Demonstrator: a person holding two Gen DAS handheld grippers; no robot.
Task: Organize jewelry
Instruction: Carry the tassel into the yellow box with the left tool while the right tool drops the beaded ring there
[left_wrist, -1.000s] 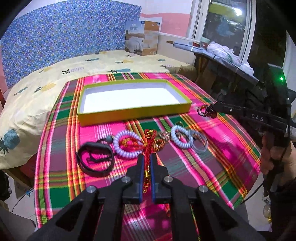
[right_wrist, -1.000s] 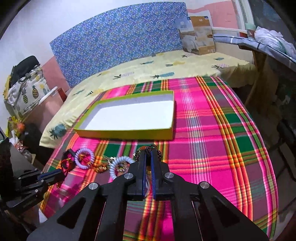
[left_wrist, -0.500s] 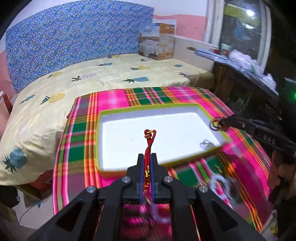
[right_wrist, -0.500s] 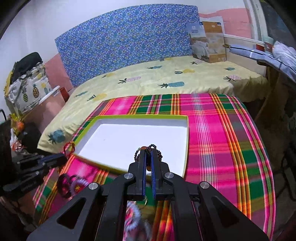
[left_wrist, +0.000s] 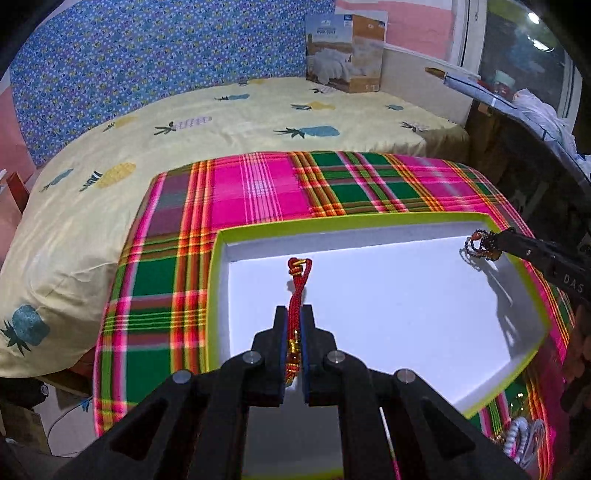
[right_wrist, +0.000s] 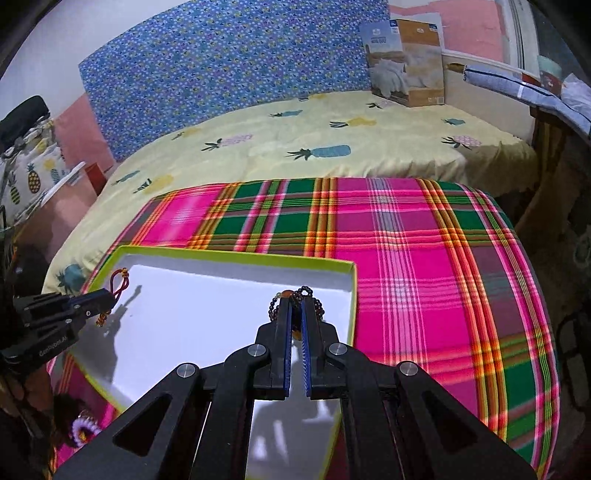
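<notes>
Jewelry is mostly in the air right now, one piece per gripper, and both are over the tray. The left gripper (left_wrist: 294, 321) is clamped tight on a red cord bracelet (left_wrist: 297, 291) with little gold beads, and the loop end with its knot pokes out past the fingertips over the tray's white floor. The right gripper (right_wrist: 295, 314) is pinched just as tight on a dark beaded bracelet (right_wrist: 317, 308), with the beads bulging out on both sides of the tips and one orange bead showing near the top.

That tray (left_wrist: 369, 218) is a shallow box with a lime green rim and a plain white inside, and I can't see anything lying in it, just the shadows of the two tools. It sits on a loud pink, green and orange plaid cloth (right_wrist: 424, 266). From the left camera the right gripper comes in from the right edge, with its beads hanging just over the tray's far right corner. From the right camera the left gripper shows at the left edge, with the red loop over the tray's left side.

More jewelry lies on the cloth at the near side of the tray: a pale coiled hair tie (left_wrist: 517, 435) with some gold bits beside it, too blurry to sort out.

Behind all this there's a bed with a yellow pineapple sheet (left_wrist: 240, 122), a blue flowery headboard (right_wrist: 221, 74) and a quilt box (left_wrist: 345, 51) against the wall.
</notes>
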